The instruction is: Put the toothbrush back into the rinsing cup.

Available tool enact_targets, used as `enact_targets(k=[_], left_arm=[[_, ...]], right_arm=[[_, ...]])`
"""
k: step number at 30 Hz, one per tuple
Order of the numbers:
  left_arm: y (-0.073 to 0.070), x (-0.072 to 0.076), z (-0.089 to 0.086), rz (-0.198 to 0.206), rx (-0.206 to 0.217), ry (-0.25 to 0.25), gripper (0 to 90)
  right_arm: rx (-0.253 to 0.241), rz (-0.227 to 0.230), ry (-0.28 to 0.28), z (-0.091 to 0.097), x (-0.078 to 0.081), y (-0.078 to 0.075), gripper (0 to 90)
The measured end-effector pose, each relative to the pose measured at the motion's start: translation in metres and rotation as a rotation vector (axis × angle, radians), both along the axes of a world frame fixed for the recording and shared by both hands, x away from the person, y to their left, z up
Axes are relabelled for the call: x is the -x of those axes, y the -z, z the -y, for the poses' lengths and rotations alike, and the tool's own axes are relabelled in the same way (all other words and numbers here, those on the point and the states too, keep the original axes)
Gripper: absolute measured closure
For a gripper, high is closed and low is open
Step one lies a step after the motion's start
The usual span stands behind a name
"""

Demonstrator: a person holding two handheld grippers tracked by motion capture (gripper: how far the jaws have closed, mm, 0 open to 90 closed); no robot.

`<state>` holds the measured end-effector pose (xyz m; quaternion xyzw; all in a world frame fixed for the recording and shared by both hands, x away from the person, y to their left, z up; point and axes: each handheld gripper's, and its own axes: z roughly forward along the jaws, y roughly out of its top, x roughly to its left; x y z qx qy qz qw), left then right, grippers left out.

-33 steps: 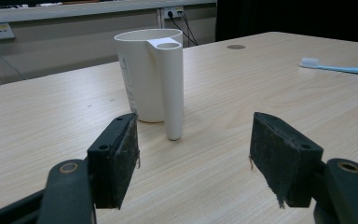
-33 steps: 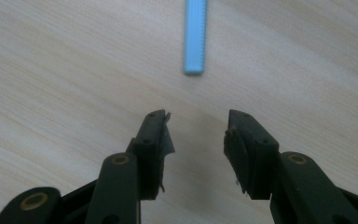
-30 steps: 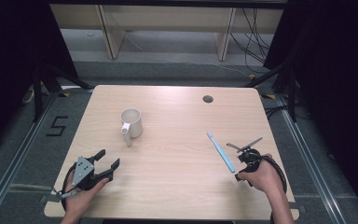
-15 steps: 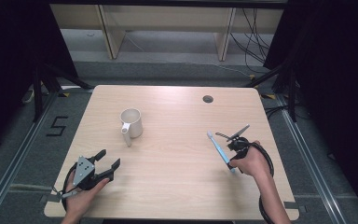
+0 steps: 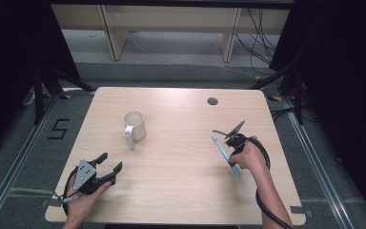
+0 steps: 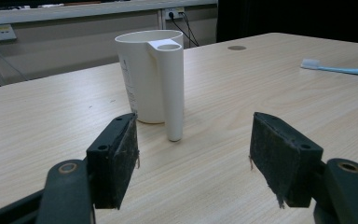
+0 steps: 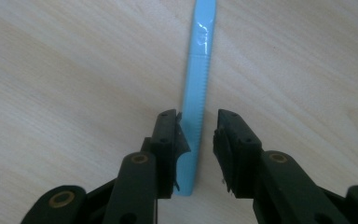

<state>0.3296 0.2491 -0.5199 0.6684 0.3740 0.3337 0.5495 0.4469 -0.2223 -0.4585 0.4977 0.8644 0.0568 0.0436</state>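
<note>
Both claws stand apart: the right claw [image 7: 198,135] has moved forward along the surface's [image 5: 181,167] right edge to straddle the toothbrush [image 7: 196,93], while the left claw [image 6: 193,154] stays put.

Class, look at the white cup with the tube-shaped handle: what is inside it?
From above, the white cup shows a pale inner wall and nothing in it; the bottom is blurred. From the left gripper view its wall hides the inside.
</note>
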Motion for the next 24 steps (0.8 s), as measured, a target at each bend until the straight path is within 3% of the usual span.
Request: enact_targets(k=[5, 9, 10, 11, 16, 17, 18, 20, 21, 23, 24], left_arm=[[-0.001, 0.001, 0.000, -0.008, -0.006, -0.007, 31.9], [-0.001, 0.001, -0.001, -0.011, -0.007, -0.007, 31.9], [-0.001, 0.001, -0.001, -0.012, -0.008, -0.007, 31.8], [-0.001, 0.001, -0.001, -0.013, -0.009, -0.007, 31.8], [-0.001, 0.001, 0.000, -0.012, -0.008, -0.005, 31.8], [-0.001, 0.001, 0.000, -0.012, -0.008, -0.006, 31.8], [-0.001, 0.001, 0.000, -0.012, -0.009, -0.005, 31.8], [0.000, 0.000, 0.000, 0.000, 0.001, 0.000, 31.9], [-0.001, 0.001, -0.001, -0.013, -0.009, -0.006, 31.9], [-0.001, 0.001, -0.001, -0.012, -0.007, -0.006, 31.8], [-0.001, 0.001, -0.001, -0.012, -0.008, -0.006, 31.8]], right_arm=[[0.000, -0.021, 0.008, -0.005, -0.007, 0.001, 69.7], [0.035, -0.032, 0.019, -0.009, -0.011, 0.005, 70.2], [0.038, -0.006, -0.051, -0.006, -0.014, 0.007, 70.4], [0.039, -0.020, -0.059, -0.007, -0.015, 0.007, 70.7], [0.054, -0.016, -0.072, -0.007, -0.018, 0.011, 71.7], [0.062, -0.034, -0.029, -0.010, -0.017, 0.011, 71.9], [0.065, -0.034, -0.072, -0.008, -0.019, 0.012, 72.0], [0.060, -0.036, -0.035, -0.010, -0.018, 0.013, 72.5], [0.052, -0.049, -0.059, -0.009, -0.021, 0.014, 72.8], [0.054, -0.030, -0.067, -0.009, -0.022, 0.015, 73.7], [0.054, -0.071, 0.031, -0.014, -0.018, 0.014, 74.2]])
